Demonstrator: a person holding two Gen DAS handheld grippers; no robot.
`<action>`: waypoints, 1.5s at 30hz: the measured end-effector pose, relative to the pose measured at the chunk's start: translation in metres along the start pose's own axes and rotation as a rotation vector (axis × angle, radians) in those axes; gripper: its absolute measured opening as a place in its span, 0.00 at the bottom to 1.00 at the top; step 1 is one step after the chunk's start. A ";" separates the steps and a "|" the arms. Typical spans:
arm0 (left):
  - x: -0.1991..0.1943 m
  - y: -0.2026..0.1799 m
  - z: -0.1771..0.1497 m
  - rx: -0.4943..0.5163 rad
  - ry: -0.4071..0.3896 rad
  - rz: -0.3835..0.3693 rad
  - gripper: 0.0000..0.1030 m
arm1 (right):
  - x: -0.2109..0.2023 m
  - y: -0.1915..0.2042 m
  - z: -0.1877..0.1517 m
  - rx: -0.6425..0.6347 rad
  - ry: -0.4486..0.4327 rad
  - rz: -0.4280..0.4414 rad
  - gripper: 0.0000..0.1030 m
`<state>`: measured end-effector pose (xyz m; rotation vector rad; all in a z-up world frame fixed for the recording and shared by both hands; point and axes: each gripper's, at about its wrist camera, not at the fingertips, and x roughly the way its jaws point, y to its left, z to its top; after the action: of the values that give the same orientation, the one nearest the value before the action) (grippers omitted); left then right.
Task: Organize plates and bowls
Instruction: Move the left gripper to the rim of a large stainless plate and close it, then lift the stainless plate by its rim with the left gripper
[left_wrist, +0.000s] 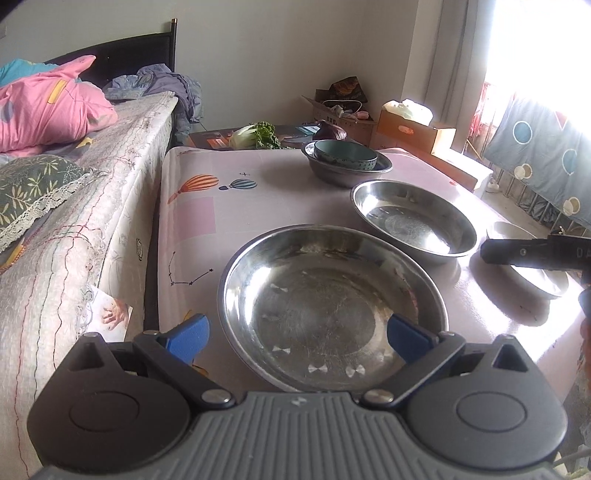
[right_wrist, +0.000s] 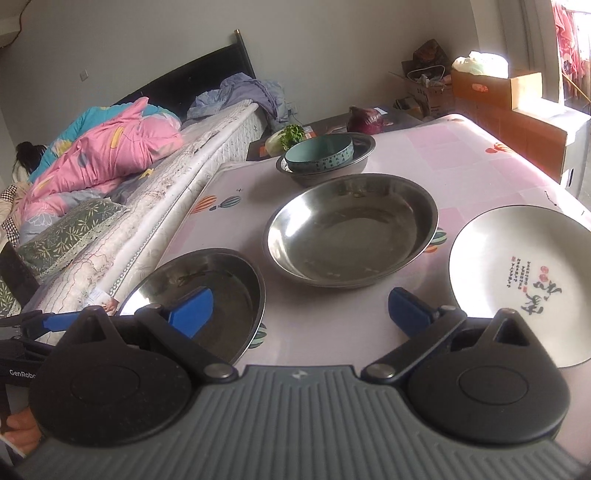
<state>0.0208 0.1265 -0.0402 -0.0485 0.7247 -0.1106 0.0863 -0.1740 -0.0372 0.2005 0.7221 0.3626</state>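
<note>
On the pink-patterned table (left_wrist: 229, 192) a wide steel dish (left_wrist: 332, 306) lies close under my open left gripper (left_wrist: 299, 336), whose blue fingertips straddle its near rim without touching. Behind it sits a second steel dish (left_wrist: 413, 218), and farther back a steel bowl (left_wrist: 332, 173) holds a teal bowl (left_wrist: 345, 155). In the right wrist view my right gripper (right_wrist: 301, 310) is open above bare tabletop, between the near steel dish (right_wrist: 199, 291) and a white plate with calligraphy (right_wrist: 524, 284). The middle steel dish (right_wrist: 351, 229) and the teal bowl (right_wrist: 319, 153) lie ahead.
A bed (left_wrist: 85, 221) with a pink quilt (right_wrist: 103, 162) and a person lying on it runs along the table's left side. A leafy cabbage (left_wrist: 255, 134) and a purple vegetable (right_wrist: 365, 120) sit behind the table. Cardboard boxes (right_wrist: 506, 96) stand at the back right.
</note>
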 end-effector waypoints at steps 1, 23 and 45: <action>0.002 0.001 -0.001 0.002 -0.001 0.006 1.00 | 0.009 0.002 -0.001 0.006 0.014 0.008 0.99; 0.039 0.027 -0.003 -0.115 0.110 -0.001 0.42 | 0.096 0.032 0.001 -0.084 0.146 0.089 0.23; 0.015 0.003 -0.021 -0.077 0.175 -0.044 0.42 | 0.057 0.016 -0.017 -0.120 0.173 0.078 0.23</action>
<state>0.0183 0.1281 -0.0662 -0.1301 0.9024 -0.1298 0.1095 -0.1360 -0.0794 0.0845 0.8621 0.5005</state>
